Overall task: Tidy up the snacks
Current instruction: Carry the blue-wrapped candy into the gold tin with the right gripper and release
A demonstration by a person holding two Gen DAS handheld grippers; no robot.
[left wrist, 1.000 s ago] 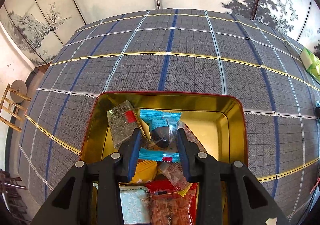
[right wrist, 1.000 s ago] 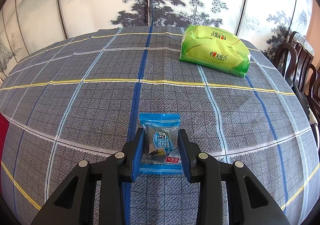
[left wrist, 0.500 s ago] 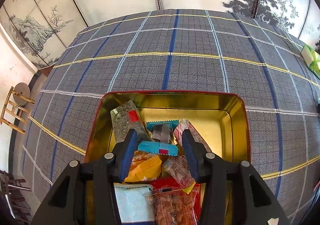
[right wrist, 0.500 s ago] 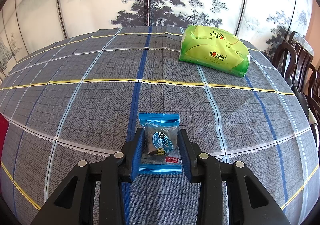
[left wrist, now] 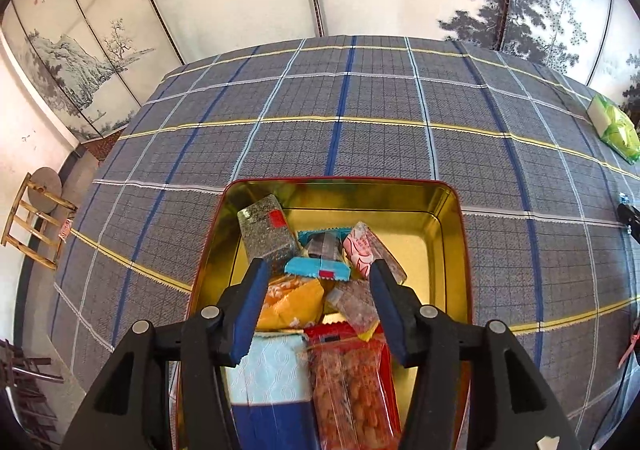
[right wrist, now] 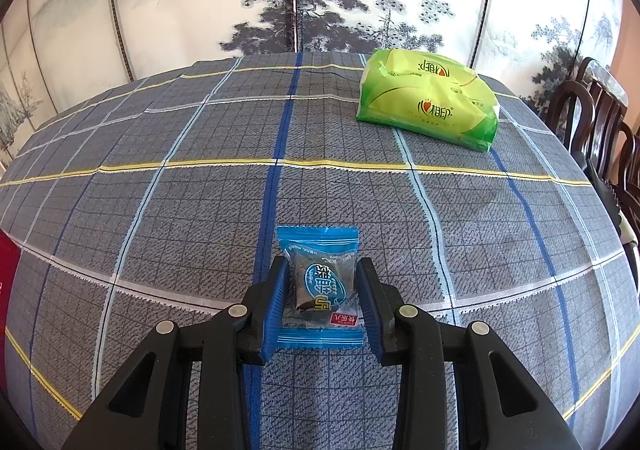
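- Over the gold tin (left wrist: 452, 226), my left tool (left wrist: 316, 284) hangs w/ jaws opening; nothing gripped, pads clear of the snacks below.
- Blue sweet packet (left wrist: 318, 268) lies loose on the pile in the tin, between the left tool's fingers but not pressed by them.
- Around it: grey speckled bar (left wrist: 266, 228) leaning on the tin's left wall, pink-patterned packet (left wrist: 362, 250) to the right, orange packet (left wrist: 292, 300) and clear-wrapped pieces nearer me, red peanut bag (left wrist: 352, 382) and pale blue packet (left wrist: 272, 370) at the near end.
- Far right half of the tin is bare gold floor.
- My right tool (right wrist: 322, 292) is clamped on a second blue packet (right wrist: 320, 282), pads pressing both sides; can't tell if it rests on the cloth or sits just above.
- Worktop (right wrist: 160, 210) has a grey checked cloth w/ blue, white, yellow lines.
- Green tissue pack (right wrist: 428, 102) sits at the far right of the worktop, well apart from the right tool.
- Red tin edge (right wrist: 8, 270) shows at the left border of the right view.
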